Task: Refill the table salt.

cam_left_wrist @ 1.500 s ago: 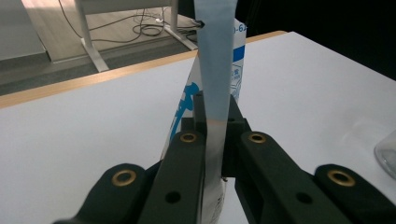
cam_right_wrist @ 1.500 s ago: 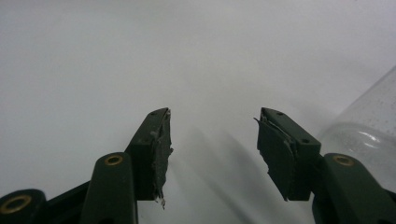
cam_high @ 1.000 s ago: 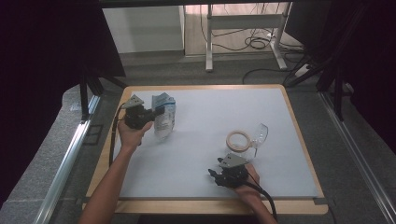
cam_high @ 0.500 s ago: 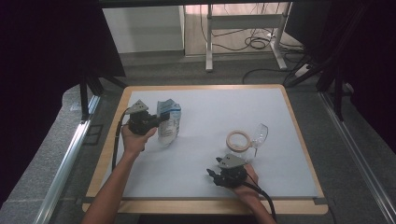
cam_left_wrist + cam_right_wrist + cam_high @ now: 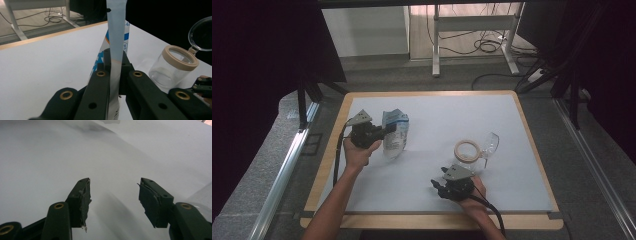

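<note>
A blue and white pouch (image 5: 395, 133) hangs over the left part of the white table mat (image 5: 437, 120). My left gripper (image 5: 383, 132) is shut on its flat top strip. In the left gripper view the pouch (image 5: 116, 35) rises between the two black jaws of that gripper (image 5: 115, 61). A clear glass jar (image 5: 468, 151) with a beige rim stands right of centre, its hinged glass lid (image 5: 492, 143) swung open. The jar (image 5: 175, 65) and its lid (image 5: 203, 33) lie beyond the pouch. My right gripper (image 5: 435, 186) rests near the front edge, open, with nothing between its fingertips (image 5: 113, 195).
The mat lies on a wooden-edged table (image 5: 532, 150). Beyond the far edge are a metal stand (image 5: 472, 30) and loose cables (image 5: 487, 47) on the floor. A rail (image 5: 287, 165) runs along the left side. The person's right hand and its gripper (image 5: 203, 86) sit by the jar.
The left gripper has shifted slightly toward the near side with the pouch in it. The right gripper has kept still.
</note>
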